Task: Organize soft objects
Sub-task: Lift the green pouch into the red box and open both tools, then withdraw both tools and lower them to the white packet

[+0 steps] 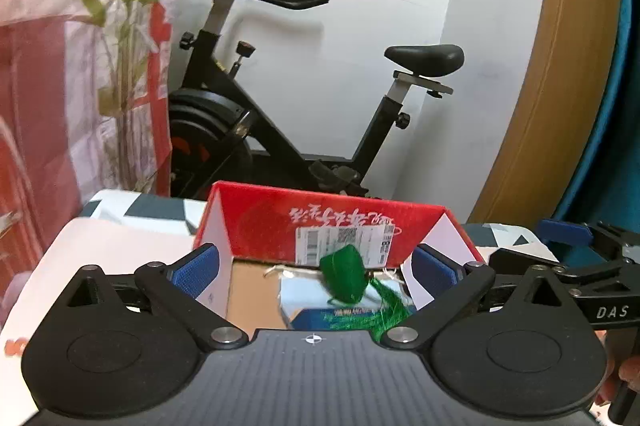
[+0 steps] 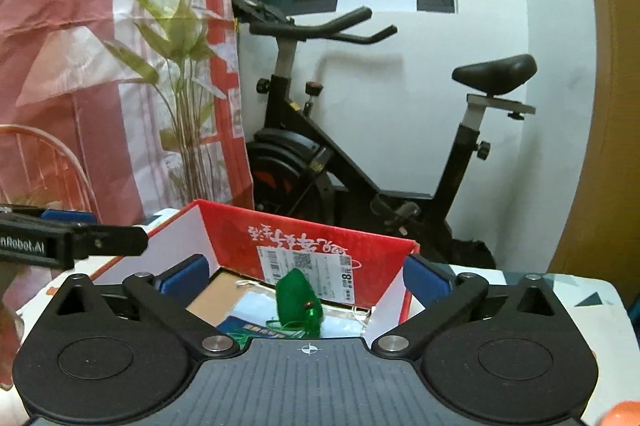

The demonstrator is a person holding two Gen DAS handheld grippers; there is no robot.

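A red cardboard box [image 1: 260,226] [image 2: 240,238] stands open on the table, right in front of both grippers. Inside it a green fabric pouch [image 1: 344,274] [image 2: 298,300] with a green tassel lies on top of light blue face masks [image 1: 298,292] [image 2: 256,306] and a blue packet [image 1: 340,318] [image 2: 248,328]. My left gripper [image 1: 316,268] is open, its blue pads wide apart over the box's near edge, with nothing held. My right gripper [image 2: 306,278] is open the same way and holds nothing. Each gripper shows at the edge of the other's view: the right gripper [image 1: 560,246] and the left gripper [image 2: 80,230].
A black exercise bike [image 1: 280,129] [image 2: 360,165] stands behind the table against a white wall. A red and white curtain [image 1: 48,65] with a plant [image 2: 180,65] hangs on the left. A tan curved panel [image 1: 560,65] rises on the right. The table [image 1: 120,238] carries a patterned cloth.
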